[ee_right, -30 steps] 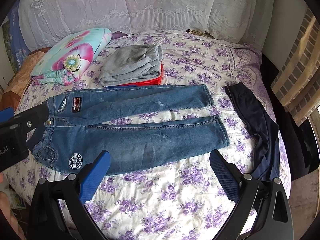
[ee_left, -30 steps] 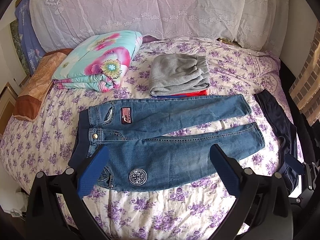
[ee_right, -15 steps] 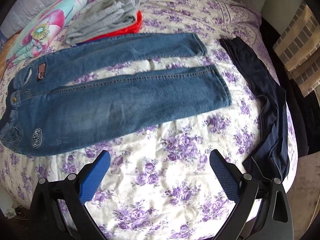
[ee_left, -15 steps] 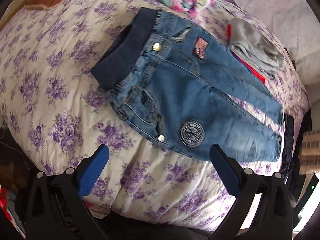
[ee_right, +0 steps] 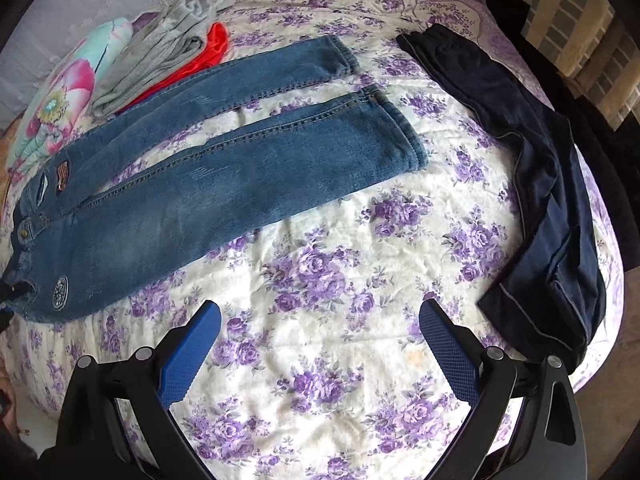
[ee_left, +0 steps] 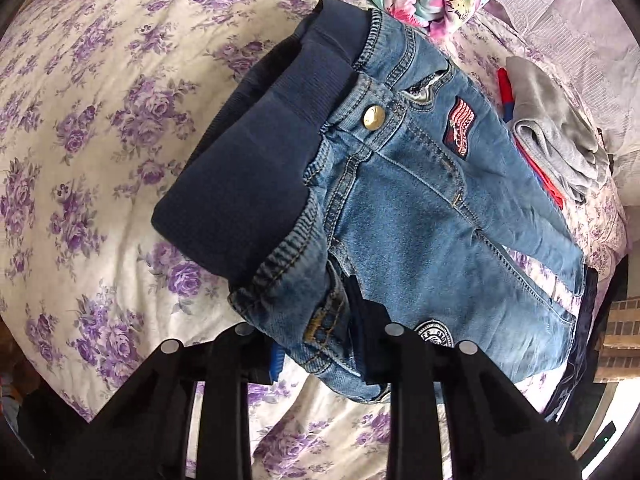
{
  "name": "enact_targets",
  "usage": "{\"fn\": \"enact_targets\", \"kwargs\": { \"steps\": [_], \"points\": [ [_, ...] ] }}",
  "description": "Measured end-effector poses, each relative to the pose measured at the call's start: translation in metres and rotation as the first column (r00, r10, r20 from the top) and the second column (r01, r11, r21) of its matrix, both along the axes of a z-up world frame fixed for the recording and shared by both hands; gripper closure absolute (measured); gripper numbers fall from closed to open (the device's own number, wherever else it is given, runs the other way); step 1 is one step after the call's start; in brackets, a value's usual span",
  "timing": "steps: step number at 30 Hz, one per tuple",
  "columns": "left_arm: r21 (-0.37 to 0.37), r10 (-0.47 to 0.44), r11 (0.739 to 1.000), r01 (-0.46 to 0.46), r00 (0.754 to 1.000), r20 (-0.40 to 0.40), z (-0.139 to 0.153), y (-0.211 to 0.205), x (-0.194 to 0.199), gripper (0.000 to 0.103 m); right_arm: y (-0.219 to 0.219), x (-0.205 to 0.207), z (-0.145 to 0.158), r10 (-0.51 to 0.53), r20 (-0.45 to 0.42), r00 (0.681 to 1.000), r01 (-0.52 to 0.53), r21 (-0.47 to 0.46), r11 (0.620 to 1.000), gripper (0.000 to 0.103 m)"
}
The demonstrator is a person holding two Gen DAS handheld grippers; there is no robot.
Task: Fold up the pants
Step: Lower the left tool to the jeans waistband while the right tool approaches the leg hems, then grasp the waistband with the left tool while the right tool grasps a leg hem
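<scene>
The blue jeans [ee_right: 224, 184] lie flat on the flowered bedsheet [ee_right: 340, 360], reaching from the lower left of the right wrist view toward its upper middle. The left gripper [ee_left: 320, 344] is clenched on the near corner of the jeans' waist, at the bottom centre of its own view. The right gripper [ee_right: 318, 354] is released, with its jaws wide apart over bare sheet. Dark navy pants [ee_right: 536, 184] lie at the right.

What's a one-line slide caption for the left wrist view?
Left gripper shut on the jeans at the near waist corner, floral bedsheet beneath.
</scene>
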State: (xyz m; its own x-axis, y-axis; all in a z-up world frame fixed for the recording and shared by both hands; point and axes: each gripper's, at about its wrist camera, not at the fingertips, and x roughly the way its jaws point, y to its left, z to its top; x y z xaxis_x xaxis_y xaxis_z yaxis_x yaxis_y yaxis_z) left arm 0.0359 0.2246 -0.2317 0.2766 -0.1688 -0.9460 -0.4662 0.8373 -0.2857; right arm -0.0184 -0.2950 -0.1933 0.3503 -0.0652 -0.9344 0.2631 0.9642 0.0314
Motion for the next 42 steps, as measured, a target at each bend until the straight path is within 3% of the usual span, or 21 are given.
{"fn": "enact_targets", "kwargs": {
  "steps": [4, 8, 10, 14, 15, 16, 20, 23, 28, 30, 32, 34, 36, 38, 40, 42],
  "points": [
    [0.023, 0.000, 1.000, 0.000, 1.000, -0.018, -0.003, 0.000, -0.004, 0.078, -0.053, 0.024, -0.022, -0.132, 0.038, 0.990, 0.127, 0.109, 0.986, 0.004],
    [0.015, 0.007, 1.000, -0.006, 1.000, -0.019, -0.002, 0.008, -0.003, 0.078, -0.086, 0.056, -0.059, -0.221, -0.026, 0.975, 0.218, 0.322, 0.921, 0.028],
    [0.017, 0.008, 1.000, -0.008, 1.000, -0.027, -0.004, 0.007, -0.003, 0.078, -0.092, 0.069, -0.073, -0.252, -0.038, 0.967, 0.244, 0.418, 0.875, 0.032],
    [0.030, 0.007, 1.000, -0.005, 0.999, -0.051, -0.011, -0.003, 0.003, 0.076, -0.094, 0.097, -0.084, -0.299, -0.035, 0.953, 0.283, 0.443, 0.851, 0.032],
    [0.031, 0.009, 0.999, -0.008, 0.998, -0.054, -0.012, -0.003, 0.005, 0.076, -0.094, 0.102, -0.082, -0.311, -0.023, 0.950, 0.287, 0.457, 0.842, 0.068],
    [0.029, 0.015, 0.999, -0.013, 0.998, -0.057, -0.014, -0.003, 0.006, 0.076, -0.094, 0.107, -0.082, -0.304, -0.010, 0.953, 0.271, 0.481, 0.834, 0.094],
    [-0.023, 0.095, 0.995, -0.096, 0.995, -0.040, -0.013, 0.010, 0.002, 0.083, -0.095, 0.108, -0.065, -0.329, 0.008, 0.944, 0.273, 0.537, 0.798, 0.095],
    [-0.027, 0.147, 0.989, -0.147, 0.989, -0.016, -0.006, 0.020, -0.005, 0.085, -0.090, 0.092, -0.041, -0.309, 0.017, 0.951, 0.257, 0.515, 0.818, 0.095],
    [0.082, 0.120, 0.989, -0.124, 0.991, 0.051, 0.032, 0.013, -0.033, 0.087, -0.081, 0.039, -0.013, -0.258, -0.014, 0.966, 0.238, 0.440, 0.866, 0.095],
    [0.094, 0.103, 0.990, -0.107, 0.994, 0.038, 0.037, 0.009, -0.046, 0.087, -0.080, 0.018, -0.017, -0.247, -0.015, 0.969, 0.233, 0.398, 0.888, 0.095],
    [0.105, 0.085, 0.991, -0.083, 0.996, -0.012, 0.021, 0.008, -0.049, 0.086, -0.079, 0.003, -0.039, -0.231, -0.051, 0.972, 0.233, 0.365, 0.901, 0.094],
    [0.099, 0.070, 0.993, -0.061, 0.993, -0.093, -0.005, 0.011, -0.044, 0.081, -0.081, -0.008, -0.071, -0.226, -0.120, 0.967, 0.254, 0.343, 0.904, 0.085],
    [0.079, 0.079, 0.994, -0.070, 0.990, -0.116, -0.008, 0.016, -0.044, 0.071, -0.081, -0.014, -0.085, -0.230, -0.178, 0.957, 0.280, 0.350, 0.894, 0.077],
    [0.120, 0.073, 0.991, -0.060, 0.992, -0.108, 0.012, 0.022, -0.049, 0.065, -0.086, -0.015, -0.073, -0.220, -0.208, 0.953, 0.279, 0.321, 0.905, 0.063],
    [0.158, 0.039, 0.987, -0.025, 0.995, -0.088, 0.036, 0.028, -0.058, 0.051, -0.095, -0.019, -0.048, -0.221, -0.185, 0.958, 0.258, 0.210, 0.943, 0.057],
    [0.198, 0.021, 0.980, -0.008, 0.998, -0.061, 0.059, 0.029, -0.060, 0.050, -0.105, -0.018, -0.020, -0.221, -0.130, 0.967, 0.232, 0.077, 0.970, 0.051]
  ]
}}
